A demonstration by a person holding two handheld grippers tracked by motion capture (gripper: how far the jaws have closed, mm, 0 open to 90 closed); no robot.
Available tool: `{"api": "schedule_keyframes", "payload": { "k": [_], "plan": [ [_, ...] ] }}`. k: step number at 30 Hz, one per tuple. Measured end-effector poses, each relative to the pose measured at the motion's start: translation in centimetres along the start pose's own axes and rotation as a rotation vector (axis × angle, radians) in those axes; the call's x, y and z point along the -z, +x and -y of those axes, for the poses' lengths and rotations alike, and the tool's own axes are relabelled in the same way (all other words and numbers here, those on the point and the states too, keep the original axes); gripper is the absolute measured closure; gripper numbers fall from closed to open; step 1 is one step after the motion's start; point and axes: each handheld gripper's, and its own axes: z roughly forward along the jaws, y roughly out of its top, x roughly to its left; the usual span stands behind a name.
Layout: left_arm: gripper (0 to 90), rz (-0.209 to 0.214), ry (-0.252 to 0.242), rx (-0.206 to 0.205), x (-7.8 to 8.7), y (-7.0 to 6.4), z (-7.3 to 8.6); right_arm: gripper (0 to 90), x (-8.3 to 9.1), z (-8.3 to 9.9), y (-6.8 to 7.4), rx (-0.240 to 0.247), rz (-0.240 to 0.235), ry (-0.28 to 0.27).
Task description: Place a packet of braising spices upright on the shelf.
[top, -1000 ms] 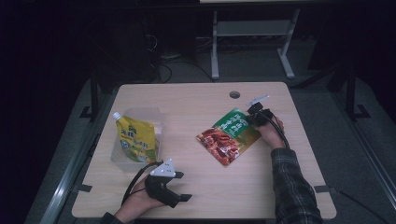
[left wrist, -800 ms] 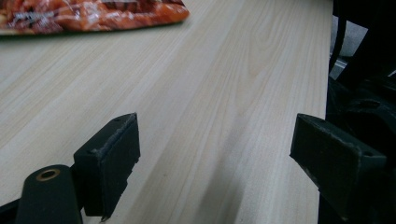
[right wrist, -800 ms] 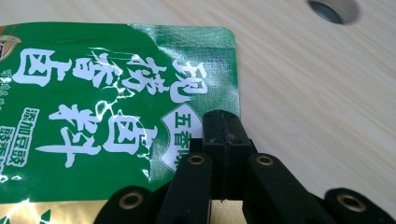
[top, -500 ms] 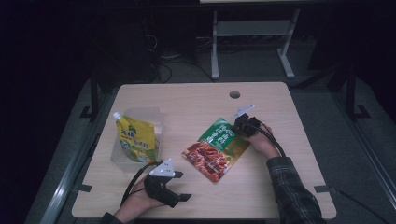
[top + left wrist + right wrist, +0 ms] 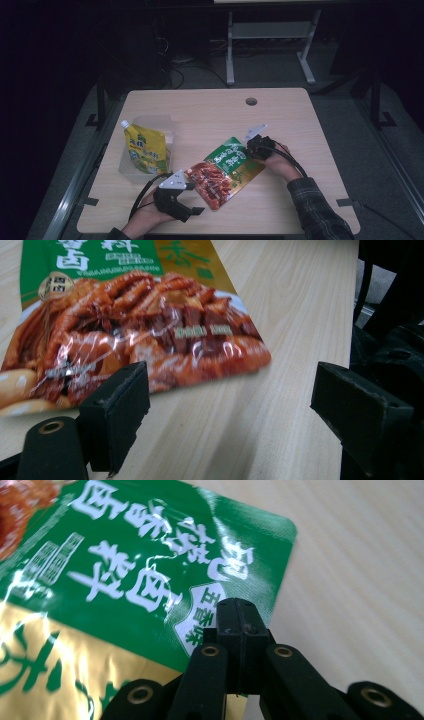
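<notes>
A flat food pouch [image 5: 222,172], green at one end and printed with red meat at the other, lies slantwise on the wooden table [image 5: 200,112]. My right gripper [image 5: 253,146] is shut on the pouch's green corner; the right gripper view shows the jaws [image 5: 239,615] pinched on the edge of the pouch [image 5: 125,570]. My left gripper [image 5: 195,198] rests near the table's front edge, open, just beside the red end. In the left gripper view the pouch [image 5: 130,315] lies ahead of the gripper [image 5: 230,405], whose spread jaws hold nothing.
A yellow spouted pouch [image 5: 145,150] leans in a clear container [image 5: 125,169] at the table's left. A cable hole [image 5: 251,101] sits near the far edge. A metal stand [image 5: 270,45] stands on the dark floor behind the table.
My right gripper has dragged the food pouch left and toward the front, bringing its red end up to the left gripper. The left gripper has barely moved.
</notes>
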Motion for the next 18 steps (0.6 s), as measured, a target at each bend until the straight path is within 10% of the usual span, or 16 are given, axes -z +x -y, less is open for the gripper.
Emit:
{"api": "schedule_keyframes", "payload": {
  "k": [6,9,18],
  "plan": [
    [15.0,-0.019,0.002,-0.004,-0.3,0.1,-0.7,89.3,1.0,0.7,1.1,-0.015,-0.018,0.003],
    [15.0,-0.032,0.0,0.006,-0.5,0.4,-1.6,76.2,2.6,0.7,0.9,-0.112,-0.034,-0.057],
    [13.5,-0.074,0.015,0.036,-2.4,2.6,-3.9,37.1,5.1,3.2,1.9,-0.196,-0.059,-0.088]
  ]
}}
